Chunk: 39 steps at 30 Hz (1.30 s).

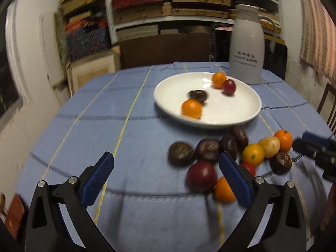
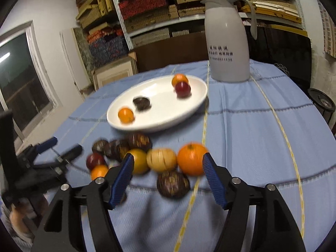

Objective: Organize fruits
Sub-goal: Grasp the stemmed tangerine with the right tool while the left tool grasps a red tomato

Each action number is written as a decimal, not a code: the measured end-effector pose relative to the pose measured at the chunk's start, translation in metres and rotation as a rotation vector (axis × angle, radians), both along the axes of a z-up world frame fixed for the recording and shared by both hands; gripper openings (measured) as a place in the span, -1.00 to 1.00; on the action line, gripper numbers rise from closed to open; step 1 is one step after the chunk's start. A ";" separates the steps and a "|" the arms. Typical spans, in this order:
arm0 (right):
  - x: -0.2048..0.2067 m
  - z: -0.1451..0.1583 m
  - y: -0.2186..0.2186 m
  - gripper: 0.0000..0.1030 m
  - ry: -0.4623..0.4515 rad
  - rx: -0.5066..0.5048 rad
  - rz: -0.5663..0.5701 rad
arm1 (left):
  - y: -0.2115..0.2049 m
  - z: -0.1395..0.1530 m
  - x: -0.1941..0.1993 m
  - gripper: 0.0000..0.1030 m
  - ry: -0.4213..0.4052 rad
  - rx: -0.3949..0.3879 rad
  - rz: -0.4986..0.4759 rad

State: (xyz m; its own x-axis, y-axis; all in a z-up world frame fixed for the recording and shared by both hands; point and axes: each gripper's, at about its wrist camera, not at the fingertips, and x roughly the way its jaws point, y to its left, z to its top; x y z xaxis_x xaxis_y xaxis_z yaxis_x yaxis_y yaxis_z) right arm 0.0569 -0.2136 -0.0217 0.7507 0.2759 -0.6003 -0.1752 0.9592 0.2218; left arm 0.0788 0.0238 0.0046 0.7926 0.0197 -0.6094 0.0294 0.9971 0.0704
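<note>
Between the blue pads of the left tongs (image 1: 166, 173), low in the left wrist view, only bare cloth: spread wide, gripping nothing. Just off the right-hand pad, a dark red plum (image 1: 201, 176) and an orange fruit (image 1: 223, 190), half hidden behind that pad. Low centre in the right wrist view, the right tongs (image 2: 168, 163) parted and empty too, framing a pale yellow fruit (image 2: 161, 159) with a dark round fruit (image 2: 173, 183) nearer the lens; a bright orange (image 2: 192, 158) close against the right-hand pad, contact not clear through the blur.

Farther out, across the middle of both views, a loose cluster of dark, yellow and orange fruits on the blue checked cloth of the desk (image 1: 84, 126). Beyond that, upper centre, the white plate (image 1: 168, 90), holding two small oranges, a red plum and a dark fruit. Behind the plate, upper right, a white jug (image 1: 246, 44); shelves of stacked boxes against the back wall.

Likely step: reaching in for the next pick, sorting only partly done. Next move probably calls for centring one single fruit between the pads, closing gently without nudging its neighbours into a roll, then carrying it up to the plate.
</note>
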 end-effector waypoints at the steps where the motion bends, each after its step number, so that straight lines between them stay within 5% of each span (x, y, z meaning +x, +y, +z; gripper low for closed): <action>1: -0.004 -0.003 0.002 0.33 0.009 -0.011 0.006 | 0.012 -0.001 -0.002 0.91 0.014 -0.040 0.020; 7: -0.015 -0.004 -0.002 0.45 0.007 0.012 -0.003 | 0.053 -0.011 -0.003 0.91 0.080 -0.223 0.076; 20: -0.011 -0.012 -0.007 0.44 0.064 0.027 -0.023 | 0.016 -0.018 0.001 0.91 0.110 -0.113 -0.032; 27: 0.012 -0.014 -0.026 -0.06 0.080 0.047 -0.087 | 0.006 -0.023 0.005 0.91 0.135 -0.088 -0.042; 32: 0.039 -0.027 -0.029 -0.12 0.178 0.106 -0.060 | 0.005 -0.027 0.008 0.91 0.156 -0.088 -0.047; 39: 0.053 -0.030 -0.024 -0.15 0.166 0.085 -0.050 | 0.001 -0.031 0.011 0.91 0.175 -0.081 -0.071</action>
